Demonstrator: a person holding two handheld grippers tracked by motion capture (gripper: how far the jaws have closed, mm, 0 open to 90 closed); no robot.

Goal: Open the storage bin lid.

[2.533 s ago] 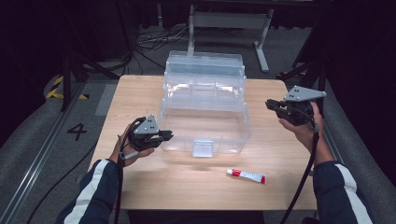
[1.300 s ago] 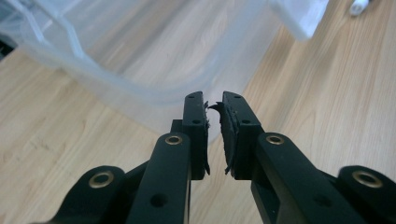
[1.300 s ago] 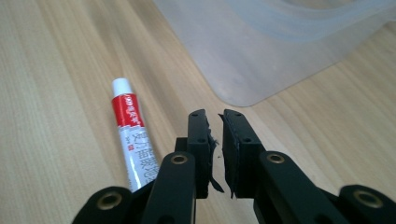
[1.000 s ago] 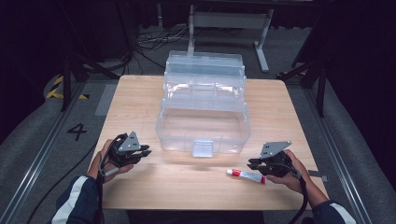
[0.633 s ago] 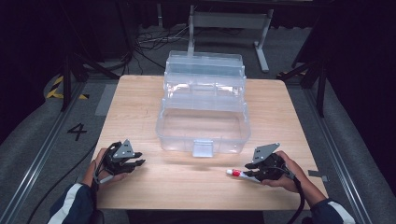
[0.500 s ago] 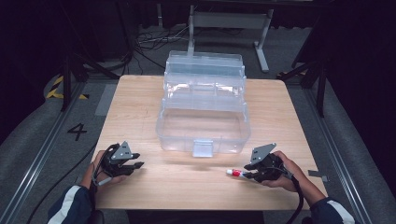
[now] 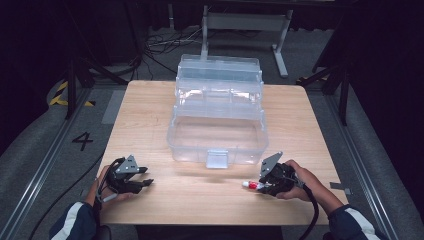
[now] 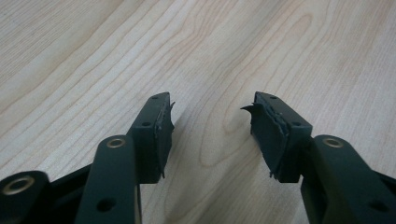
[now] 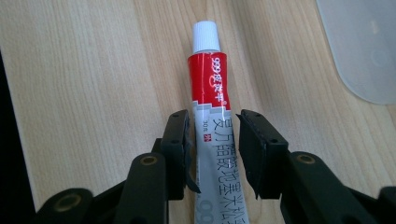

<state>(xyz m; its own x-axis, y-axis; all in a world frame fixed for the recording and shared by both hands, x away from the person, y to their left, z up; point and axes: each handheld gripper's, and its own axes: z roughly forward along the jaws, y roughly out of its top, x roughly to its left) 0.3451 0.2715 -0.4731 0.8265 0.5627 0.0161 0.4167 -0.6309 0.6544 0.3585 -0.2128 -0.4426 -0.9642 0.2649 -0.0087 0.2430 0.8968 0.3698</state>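
Red-and-grey tube (image 9: pixel 212 121) lies near table's front edge (image 7: pixel 210 215), between parted right tongs (image 9: pixel 214 140), jaws just opening. Left tongs (image 8: pixel 212 121) released, empty. Centre, then squeeze mid-tube gently.

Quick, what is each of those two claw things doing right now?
Left gripper: open, nothing between its jaws, just been opening.
Right gripper: open astride the tube, just been opening, not clamping it.

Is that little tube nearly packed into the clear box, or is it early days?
Early. Done: the clear plastic box stands open and empty. In hand: the right hand-held gripper, its jaws just opening, straddles the ointment tube lying on the table. Left: gripping, lifting and placing it inside.
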